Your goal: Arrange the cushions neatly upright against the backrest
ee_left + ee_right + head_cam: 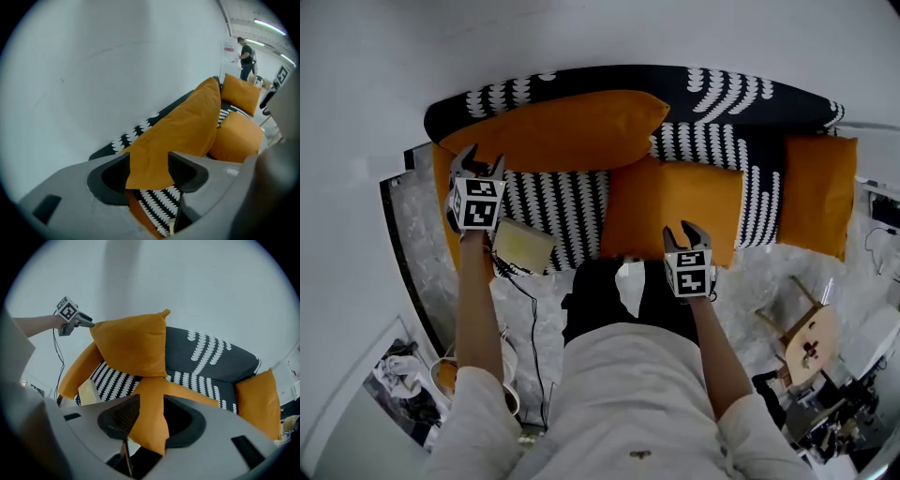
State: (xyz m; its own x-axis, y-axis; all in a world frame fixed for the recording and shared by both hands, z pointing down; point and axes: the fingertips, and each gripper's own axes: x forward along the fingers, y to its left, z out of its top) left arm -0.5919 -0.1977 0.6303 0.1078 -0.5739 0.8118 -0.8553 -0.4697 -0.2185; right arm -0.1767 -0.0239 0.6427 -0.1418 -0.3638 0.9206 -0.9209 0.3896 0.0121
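In the head view, the big cushion (562, 129) leans along the backrest (722, 89) of the patterned sofa (553, 202). The left gripper (480, 164) is at its left corner. The middle cushion (675, 211) lies lower on the seat, its front edge at the right gripper (682, 234). A 3rd cushion (816, 192) stands at the right end, well apart from both grippers, and a pale box (523, 246) rests on the seat. In the left gripper view, that gripper's jaws stand wide, with the big cushion's thin corner lying loosely between them. It looks let go rather than pinched. In the right gripper view, the right gripper's jaws are partway closed, and a corner of the middle cushion fills the gap, touching both pads, so I judge it gripped. Beyond it the big cushion stands propped, and a 4th cushion (75, 371) slants at the left end. The step in hand seems to be raising the middle cushion. The next move calls for lifting its held corner up and back until it stands against the backrest beside the big cushion, without knocking that one over.
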